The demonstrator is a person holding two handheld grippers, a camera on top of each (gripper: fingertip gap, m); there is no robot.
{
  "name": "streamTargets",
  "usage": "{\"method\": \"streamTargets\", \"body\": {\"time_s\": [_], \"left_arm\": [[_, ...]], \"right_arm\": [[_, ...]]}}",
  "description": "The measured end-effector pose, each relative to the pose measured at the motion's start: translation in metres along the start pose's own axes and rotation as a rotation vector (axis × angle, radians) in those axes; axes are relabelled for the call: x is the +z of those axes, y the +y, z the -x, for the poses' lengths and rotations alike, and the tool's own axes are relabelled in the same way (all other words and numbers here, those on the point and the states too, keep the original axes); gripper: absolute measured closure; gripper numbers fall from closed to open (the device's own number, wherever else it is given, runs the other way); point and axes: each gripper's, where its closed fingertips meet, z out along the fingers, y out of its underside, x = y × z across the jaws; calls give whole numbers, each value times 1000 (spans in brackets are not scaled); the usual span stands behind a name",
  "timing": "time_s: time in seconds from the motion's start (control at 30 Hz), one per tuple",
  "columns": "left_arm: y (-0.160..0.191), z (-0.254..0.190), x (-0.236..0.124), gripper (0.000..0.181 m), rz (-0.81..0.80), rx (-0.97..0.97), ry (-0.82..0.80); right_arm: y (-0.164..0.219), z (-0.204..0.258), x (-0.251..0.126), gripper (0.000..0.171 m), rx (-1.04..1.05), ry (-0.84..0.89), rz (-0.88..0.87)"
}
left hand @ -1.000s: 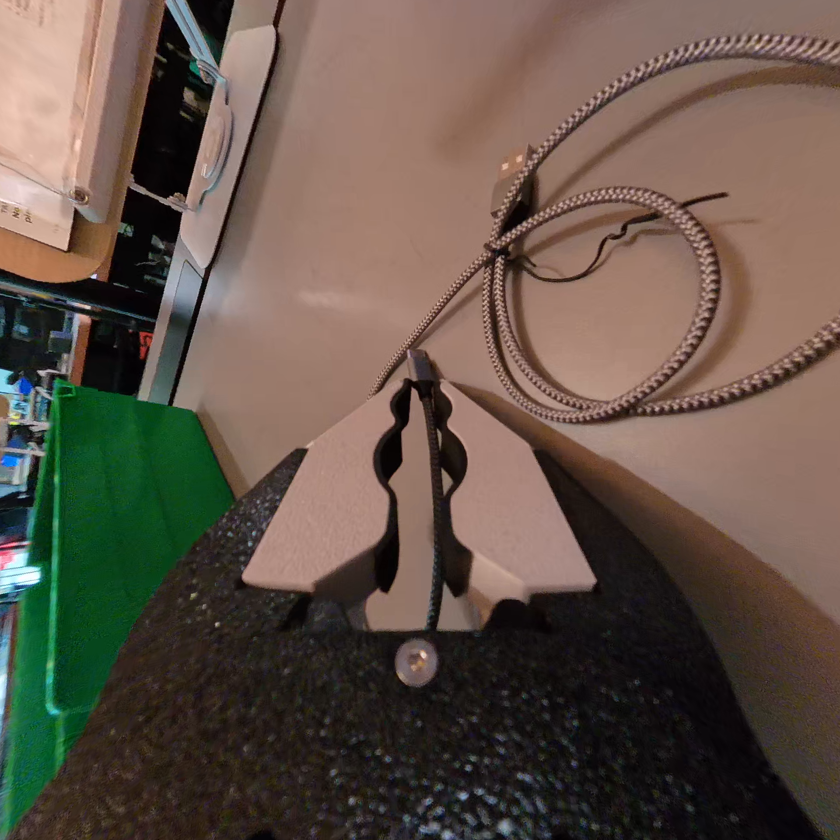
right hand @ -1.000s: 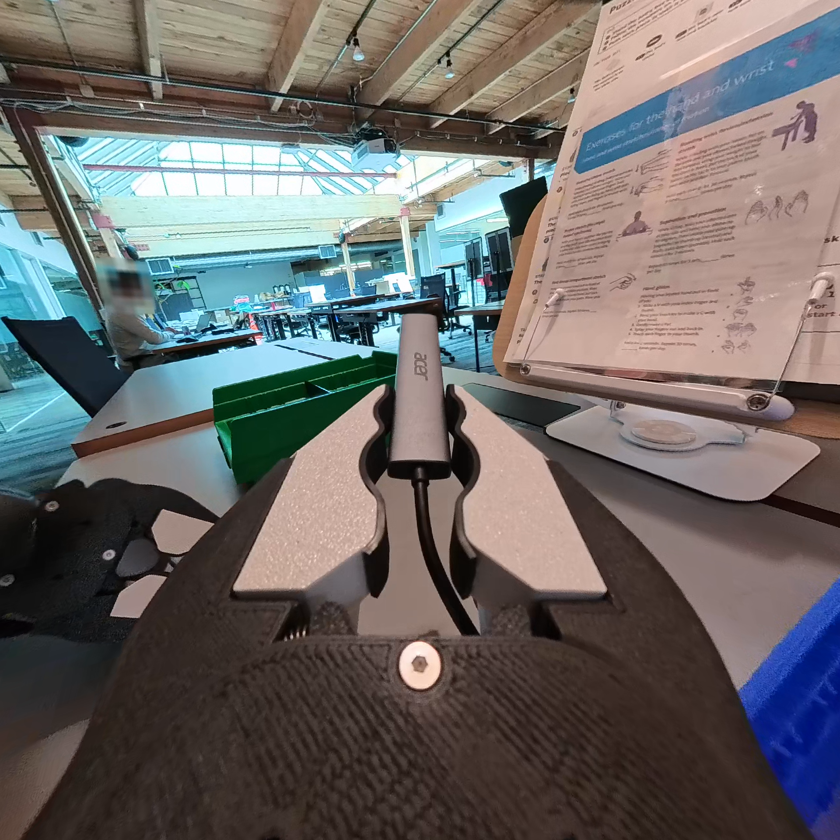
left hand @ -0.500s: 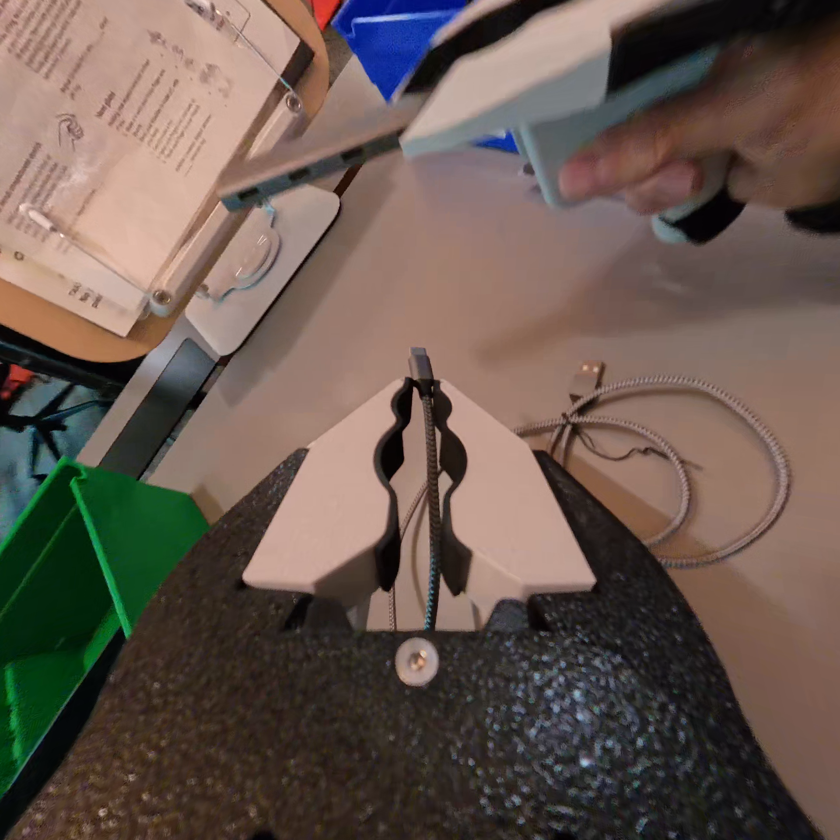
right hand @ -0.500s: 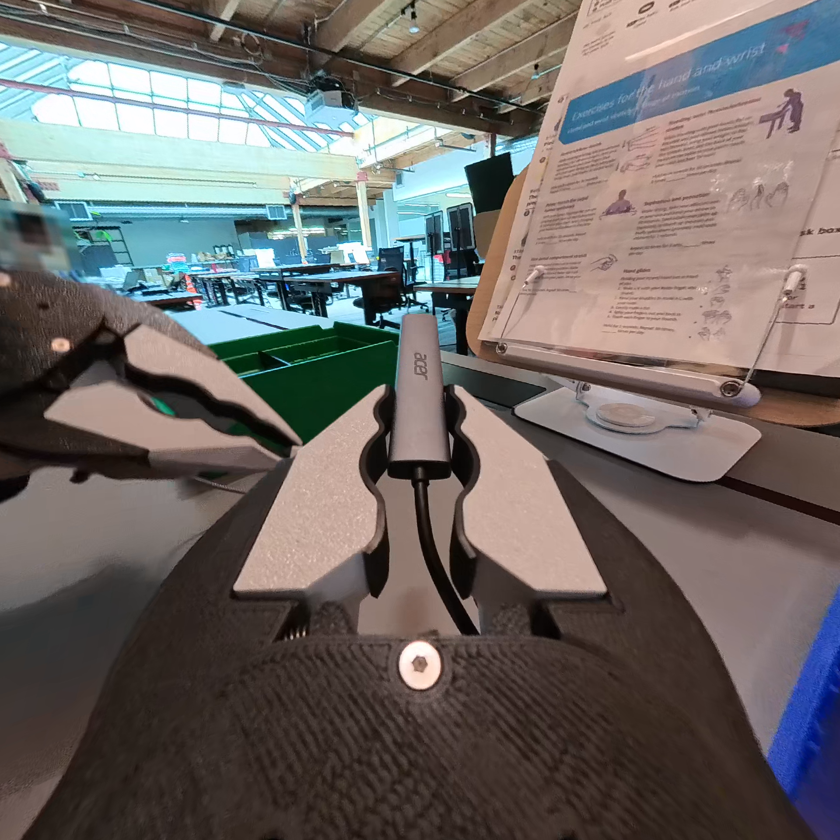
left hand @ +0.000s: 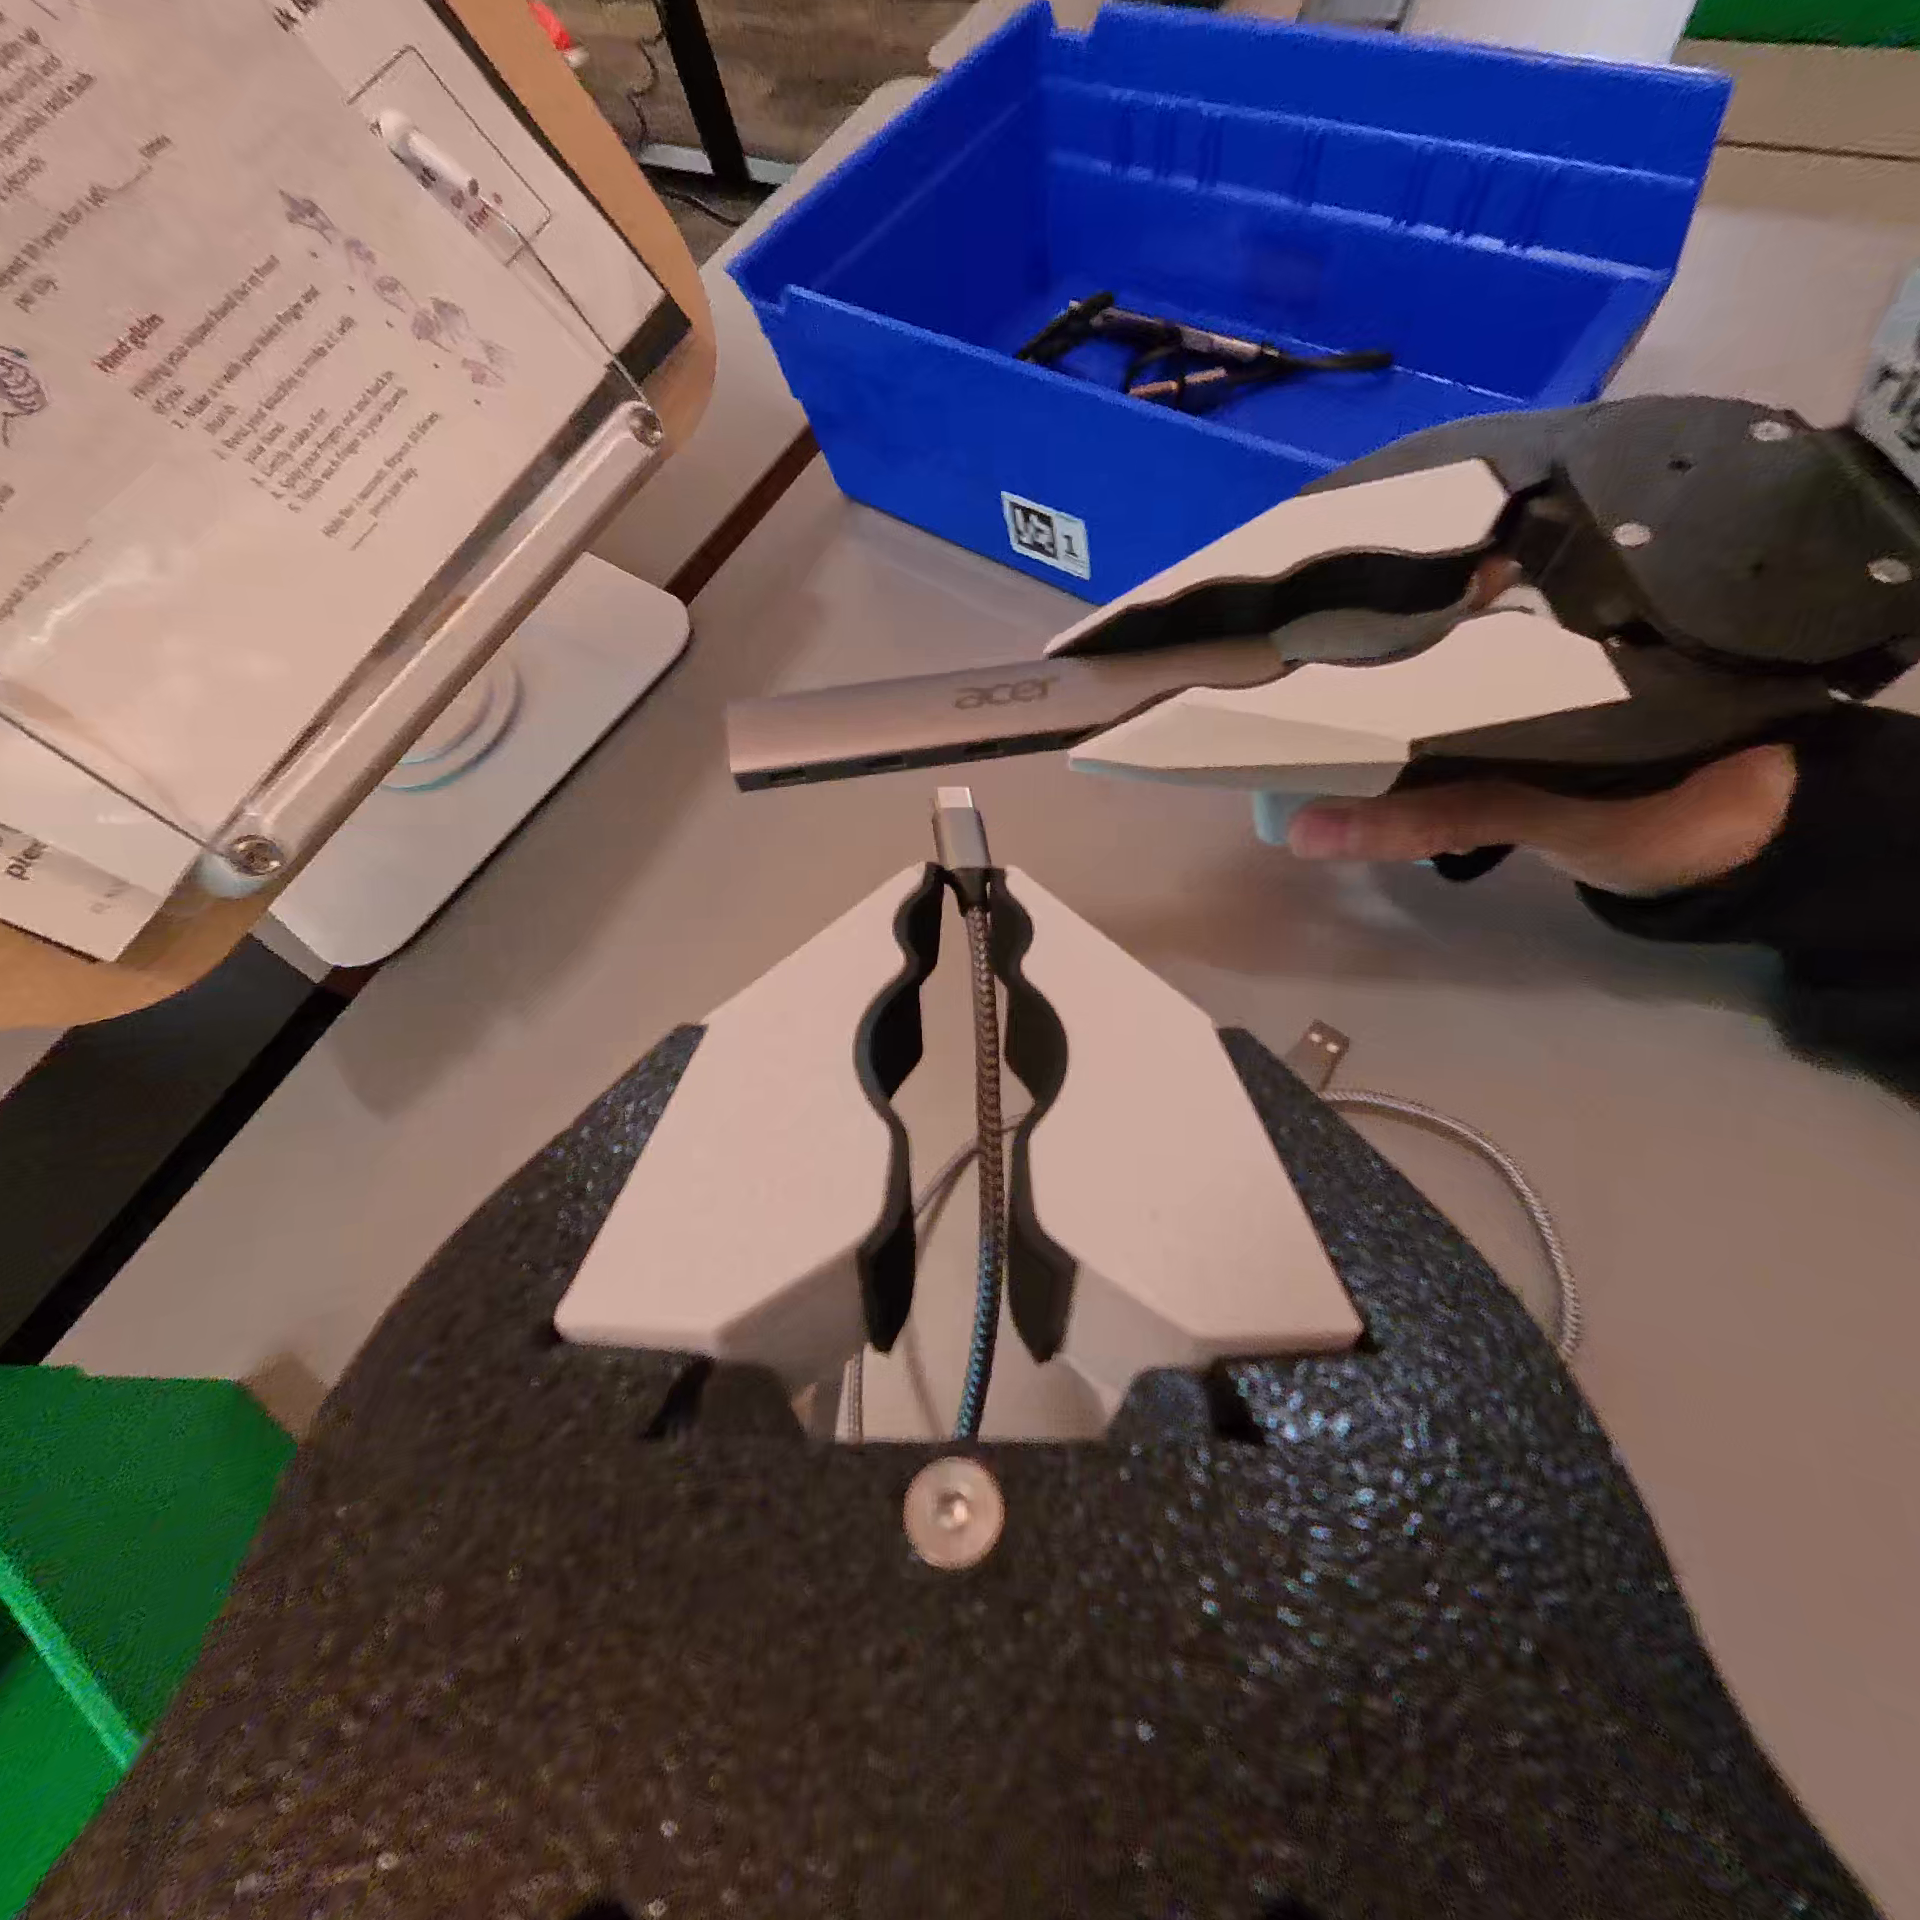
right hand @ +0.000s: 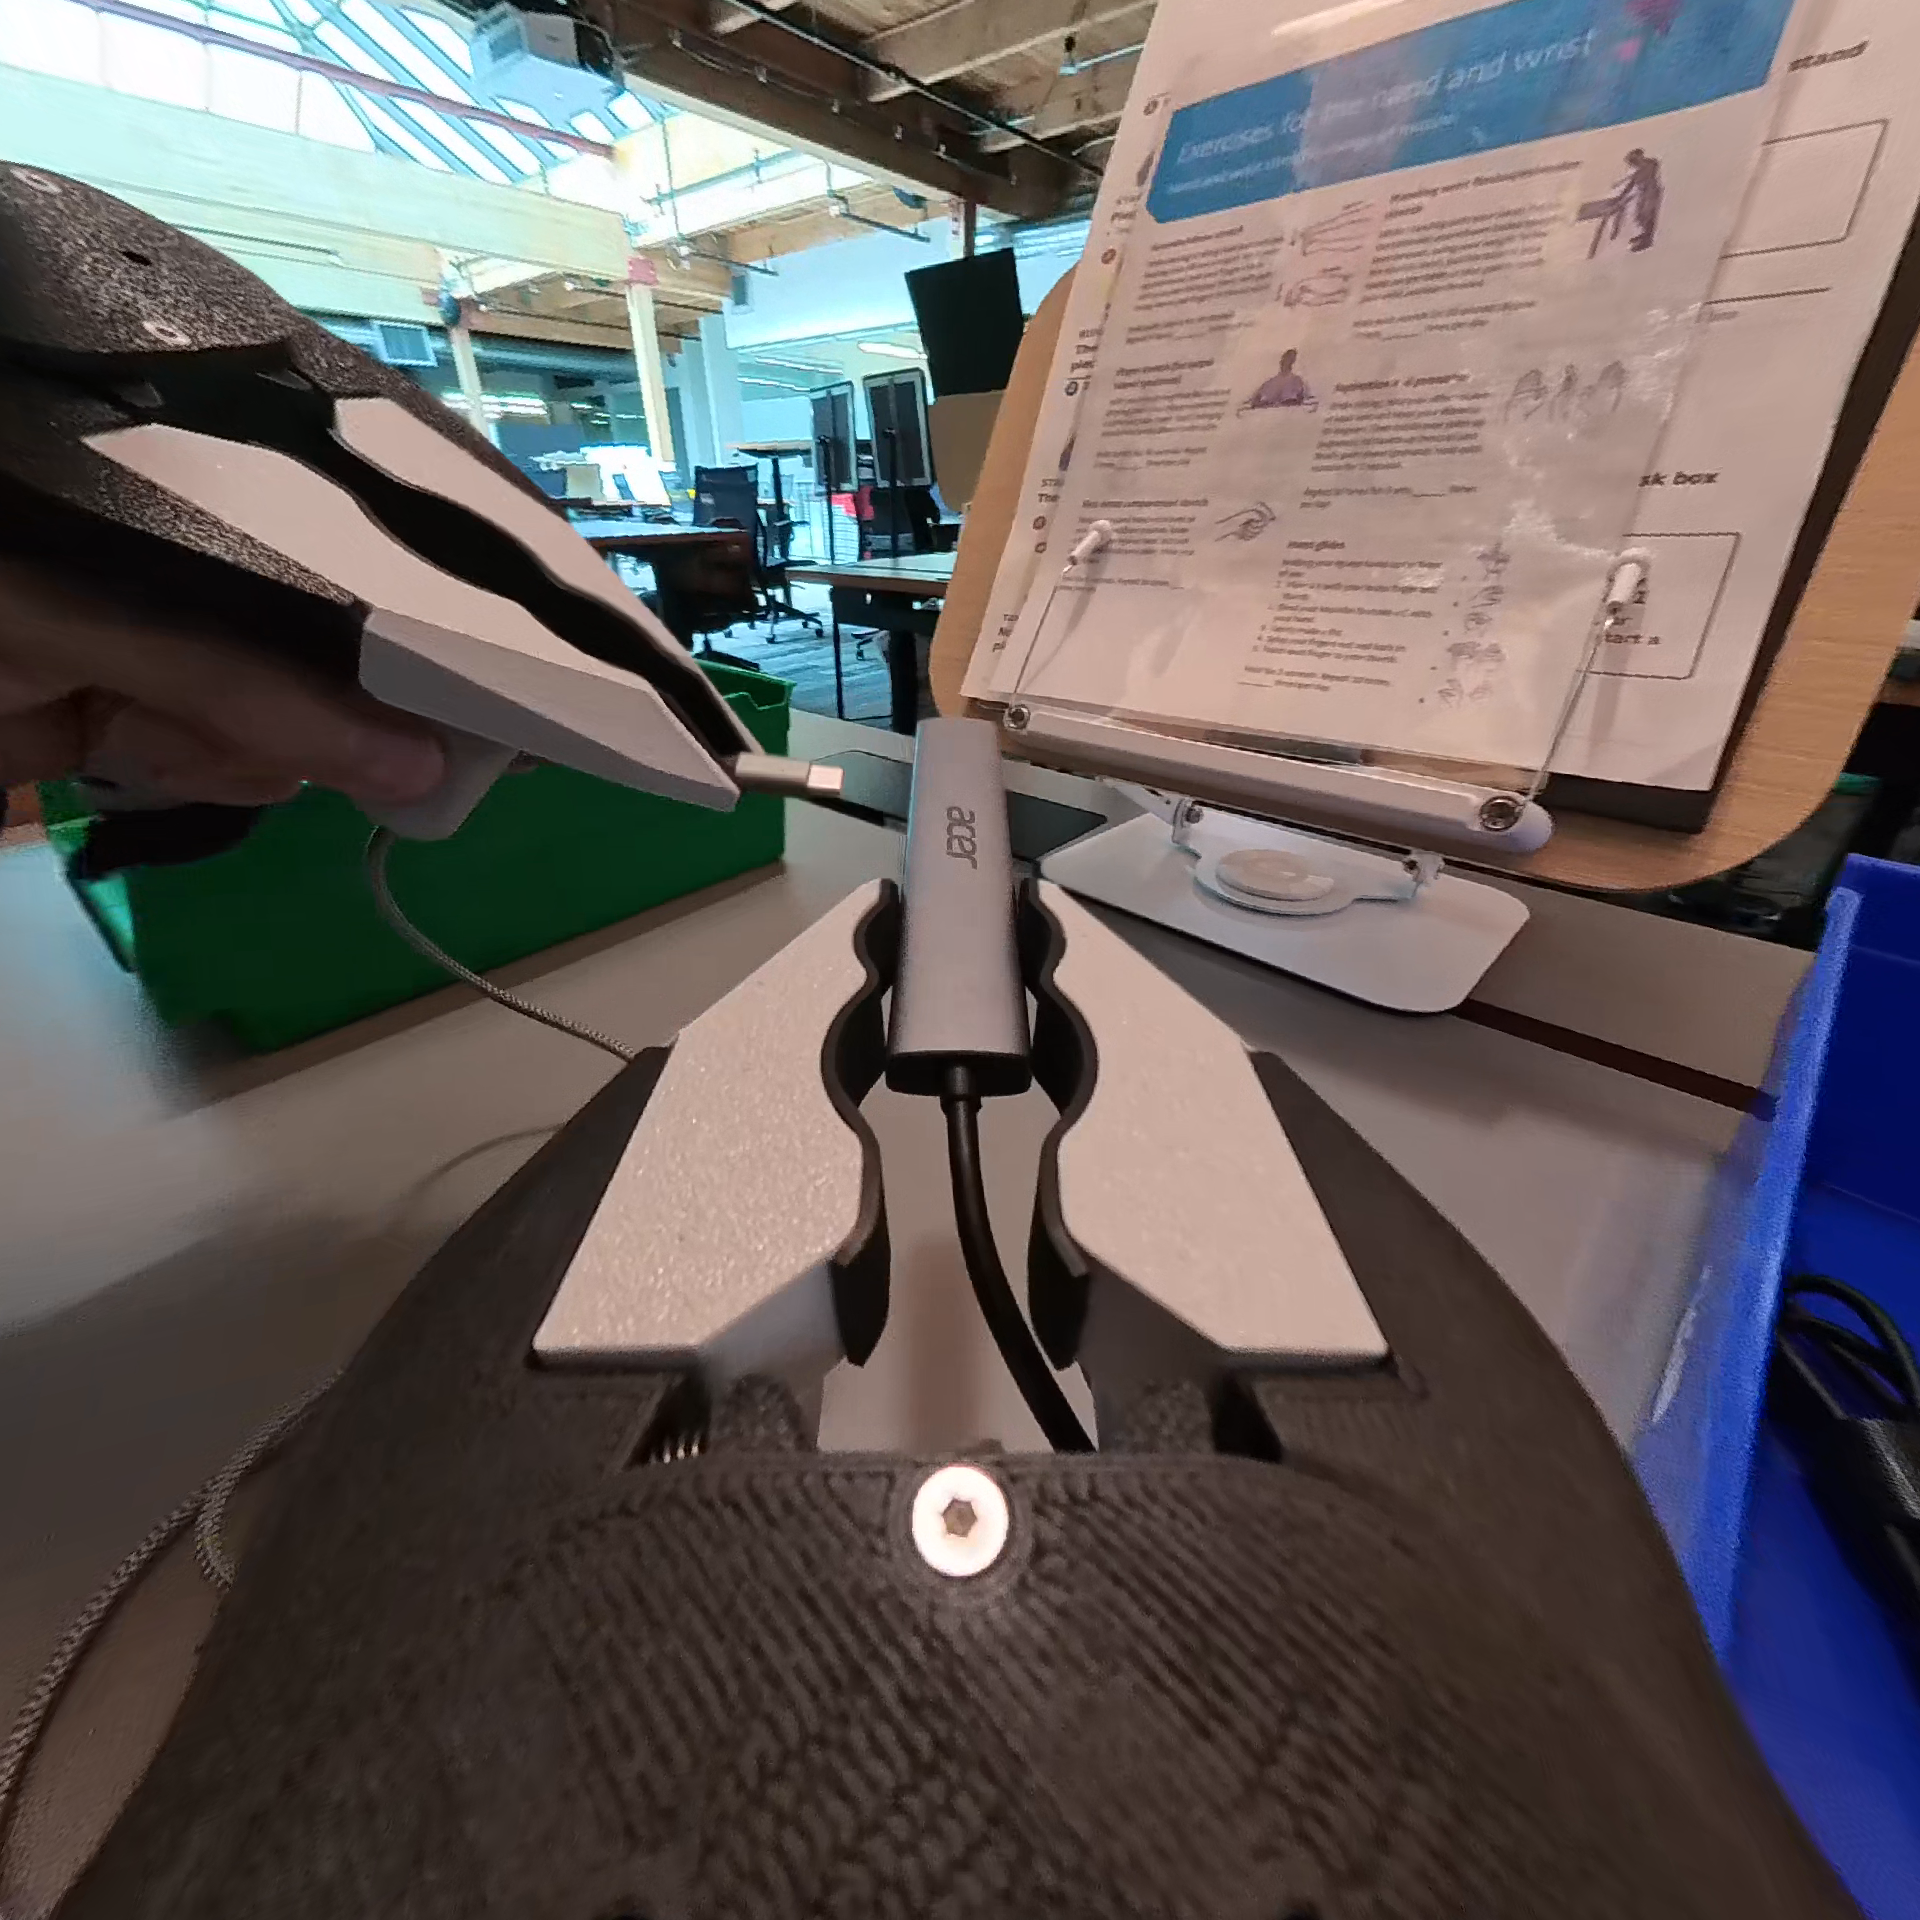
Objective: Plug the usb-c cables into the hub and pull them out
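Observation:
My left gripper (left hand: 961, 878) is shut on a braided usb-c cable (left hand: 985, 1081); its silver plug (left hand: 954, 810) sticks out past the fingertips. My right gripper (right hand: 956, 894) is shut on a grey hub (right hand: 951, 894) with a black lead. In the left wrist view the hub (left hand: 894, 722) lies crosswise, its ports facing the plug, a small gap apart. In the right wrist view the plug (right hand: 795, 777) points at the hub's left side, close to it.
A blue bin (left hand: 1226, 281) with dark cables stands beyond the hub. A green bin (right hand: 447, 862) is on the left. A document stand (right hand: 1351, 499) on a white base sits at the table's far side. The cable's other end (left hand: 1320, 1044) and loop lie on the grey table (left hand: 1662, 1195). Left tips to right tips: about 5 cm.
My left gripper swung up from the table and moved towards the hub. The plug now stands just short of the hub's ports. The right gripper brought the hub lower and nearer.

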Motion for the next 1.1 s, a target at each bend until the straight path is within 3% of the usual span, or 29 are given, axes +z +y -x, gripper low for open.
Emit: {"method": "streamTargets", "body": {"time_s": [0.77,1.1], "left_arm": [[-2,-5,8,175,-63,-174,99],[-19,-7,14,175,-169,31,-28]], "right_arm": [[-2,10,3,150,-145,55,-13],[-11,1,-2,150,75,52,-99]]}}
